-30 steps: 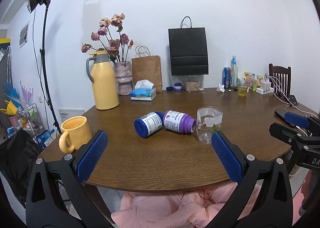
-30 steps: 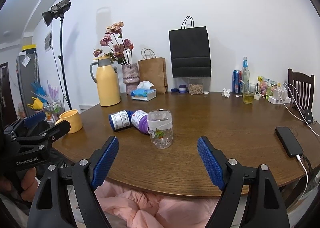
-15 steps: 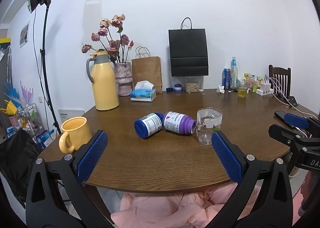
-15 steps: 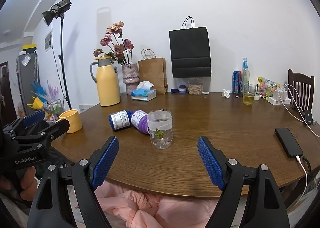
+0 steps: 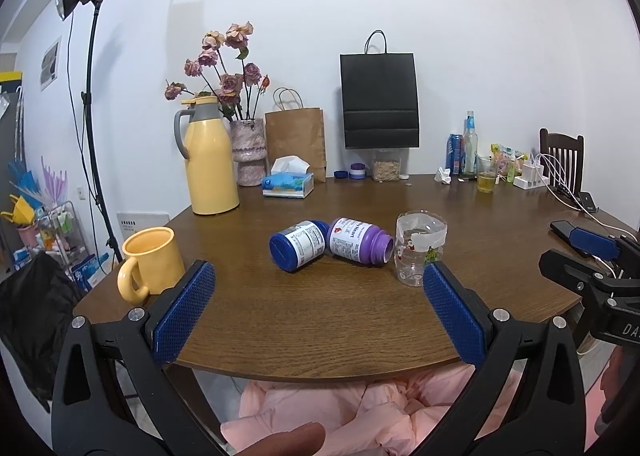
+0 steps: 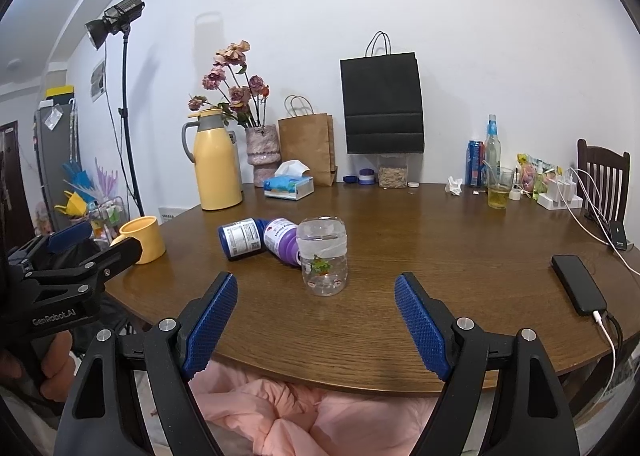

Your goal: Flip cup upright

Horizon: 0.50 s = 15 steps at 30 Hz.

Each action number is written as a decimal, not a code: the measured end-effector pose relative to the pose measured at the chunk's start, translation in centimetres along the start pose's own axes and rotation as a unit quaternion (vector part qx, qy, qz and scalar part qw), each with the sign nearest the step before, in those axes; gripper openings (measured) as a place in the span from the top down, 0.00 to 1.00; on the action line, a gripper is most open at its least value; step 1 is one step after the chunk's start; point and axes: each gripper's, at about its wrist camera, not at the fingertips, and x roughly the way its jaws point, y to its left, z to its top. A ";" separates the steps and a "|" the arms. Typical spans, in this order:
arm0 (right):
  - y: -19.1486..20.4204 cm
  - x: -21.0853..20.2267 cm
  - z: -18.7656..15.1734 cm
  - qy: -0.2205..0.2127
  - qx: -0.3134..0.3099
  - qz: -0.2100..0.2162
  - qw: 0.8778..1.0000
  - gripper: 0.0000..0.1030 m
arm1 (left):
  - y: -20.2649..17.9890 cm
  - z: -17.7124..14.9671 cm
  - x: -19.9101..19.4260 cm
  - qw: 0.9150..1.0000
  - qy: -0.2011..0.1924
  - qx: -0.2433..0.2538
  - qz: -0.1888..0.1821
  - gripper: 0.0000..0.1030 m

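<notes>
A clear plastic cup (image 5: 419, 252) with small printed figures stands on the round brown table (image 5: 320, 320), its wider end up; it also shows in the right wrist view (image 6: 323, 256), ahead of and between the blue pads. I cannot tell which end is its mouth. My left gripper (image 5: 318, 296) is open and empty at the table's near edge, the cup just beyond its right pad. My right gripper (image 6: 315, 304) is open and empty, short of the cup. Each gripper shows at the side of the other's view.
Two pill bottles, one blue (image 5: 297, 248) and one purple (image 5: 358, 240), lie on their sides left of the cup. A yellow mug (image 5: 150, 264) stands near the left edge. A phone (image 6: 578, 290) lies at right. A thermos, vase, bags and drinks line the back.
</notes>
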 end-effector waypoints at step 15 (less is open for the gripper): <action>0.3 0.6 -0.5 0.007 -0.003 0.006 1.000 0.17 | -0.2 -0.2 0.1 1.000 0.004 0.001 -0.008 0.00</action>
